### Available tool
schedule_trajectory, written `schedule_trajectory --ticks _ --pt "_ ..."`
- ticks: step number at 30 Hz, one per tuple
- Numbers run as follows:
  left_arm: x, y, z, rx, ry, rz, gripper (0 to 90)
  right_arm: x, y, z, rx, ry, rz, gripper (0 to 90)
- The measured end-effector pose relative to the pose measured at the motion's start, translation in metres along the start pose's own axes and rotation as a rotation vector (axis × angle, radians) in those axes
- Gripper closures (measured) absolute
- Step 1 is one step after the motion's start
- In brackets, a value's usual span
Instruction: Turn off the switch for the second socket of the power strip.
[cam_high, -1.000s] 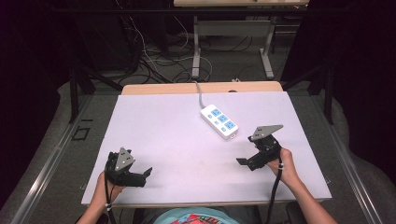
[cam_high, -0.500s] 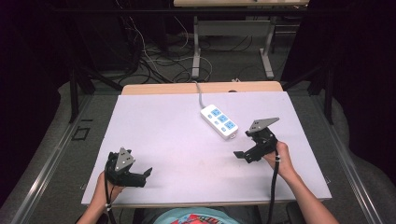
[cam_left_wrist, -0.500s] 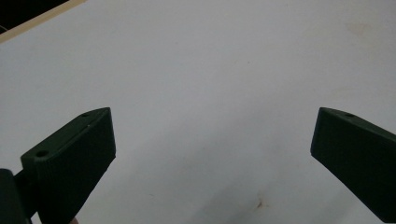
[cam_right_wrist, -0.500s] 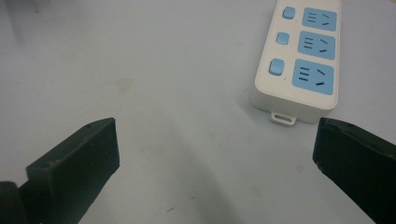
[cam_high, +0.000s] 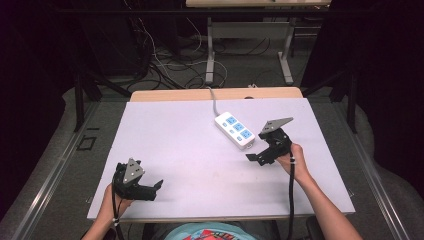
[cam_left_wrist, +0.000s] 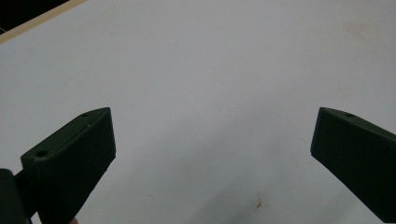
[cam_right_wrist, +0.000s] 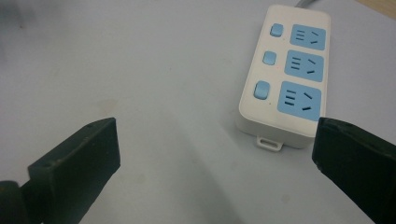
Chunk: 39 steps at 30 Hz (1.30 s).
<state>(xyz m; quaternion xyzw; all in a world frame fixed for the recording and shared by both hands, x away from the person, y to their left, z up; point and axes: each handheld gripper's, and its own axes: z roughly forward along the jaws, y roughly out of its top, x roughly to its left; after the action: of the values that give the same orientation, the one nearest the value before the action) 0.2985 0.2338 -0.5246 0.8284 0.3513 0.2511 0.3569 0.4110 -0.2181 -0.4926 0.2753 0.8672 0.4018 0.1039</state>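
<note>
Since the earlier frame, only the right gripper (cam_high: 256, 156) had crept nearer the power strip (cam_high: 235, 129), jaws wide and empty; the left gripper (cam_high: 154, 189), equally agape, sat well apart from the strip. On the table (cam_high: 165, 135), the strip's switches (cam_right_wrist: 262, 90) risked an accidental press from a careless jaw.

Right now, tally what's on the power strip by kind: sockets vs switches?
On the white plastic power strip lying on the pale table top:
Blue sockets: 3
Blue rounded switch buttons: 3
Total: 6
</note>
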Motion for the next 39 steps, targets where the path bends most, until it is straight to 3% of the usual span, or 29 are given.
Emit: schedule_trajectory --ticks 14,22,39 --pt "0.000 -0.001 0.001 -0.002 -0.007 -0.006 0.0 -0.012 0.014 0.011 -0.013 0.016 0.019 0.5" --pt "0.000 0.000 0.001 0.000 -0.009 -0.002 0.0 -0.024 0.021 0.022 -0.013 0.035 0.053 1.0" --pt "0.000 0.000 0.001 0.010 -0.007 0.002 0.0 -0.048 0.033 0.041 -0.012 0.028 0.116 0.0"
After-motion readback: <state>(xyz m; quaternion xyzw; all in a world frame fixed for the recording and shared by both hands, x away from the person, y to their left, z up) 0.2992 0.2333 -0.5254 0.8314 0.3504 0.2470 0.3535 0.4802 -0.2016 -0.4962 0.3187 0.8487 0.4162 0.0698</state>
